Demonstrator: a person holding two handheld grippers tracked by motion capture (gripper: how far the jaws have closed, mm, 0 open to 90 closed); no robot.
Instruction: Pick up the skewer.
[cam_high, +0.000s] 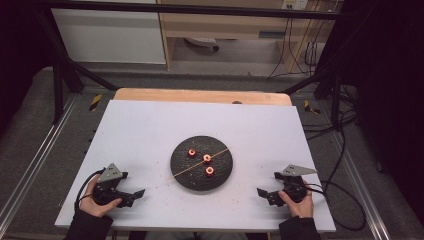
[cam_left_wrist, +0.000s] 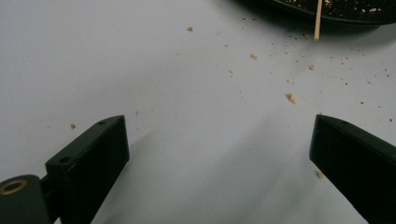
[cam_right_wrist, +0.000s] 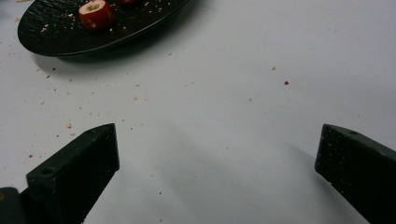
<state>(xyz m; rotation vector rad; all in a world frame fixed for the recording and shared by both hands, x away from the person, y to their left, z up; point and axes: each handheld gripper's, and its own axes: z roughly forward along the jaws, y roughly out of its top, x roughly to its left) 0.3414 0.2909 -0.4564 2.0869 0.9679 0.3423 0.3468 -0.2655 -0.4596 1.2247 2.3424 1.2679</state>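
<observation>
- Here, a round black plate (cam_high: 201, 172) sits in the middle of the white bench (cam_high: 150, 125).
- Three small red pieces of food lie on the plate: one at the far left (cam_high: 191, 152), one in the middle (cam_high: 207, 158), and one nearest the person (cam_high: 210, 171).
- A thin wooden stick (cam_high: 197, 164) lies slanted across the plate. Its low end pokes out over the left rim onto the bench.
- The left tool (cam_high: 136, 194) rests on the bench near the person's edge, held by the left hand (cam_high: 95, 202). Its jaws are wide apart and nothing is between them.
- The plate is off to the right and a bit farther away from the left tool, not touching it. In the left gripper view, the end of the stick (cam_left_wrist: 318, 21) and the plate rim (cam_left_wrist: 327, 17) show at the top right, well past the jaws.
- The right tool (cam_high: 261, 192) rests on the bench on the other side, held by the right hand (cam_high: 300, 204). Its jaws are wide apart too, with just bare bench between them.
- The plate lies to the left of the right tool and a bit farther away. In the right gripper view, the plate (cam_right_wrist: 56, 39) is at the top left with a red piece (cam_right_wrist: 95, 13) on it, well apart from the jaws.
- Little crumbs (cam_left_wrist: 290, 97) are scattered on the bench around the plate.
</observation>
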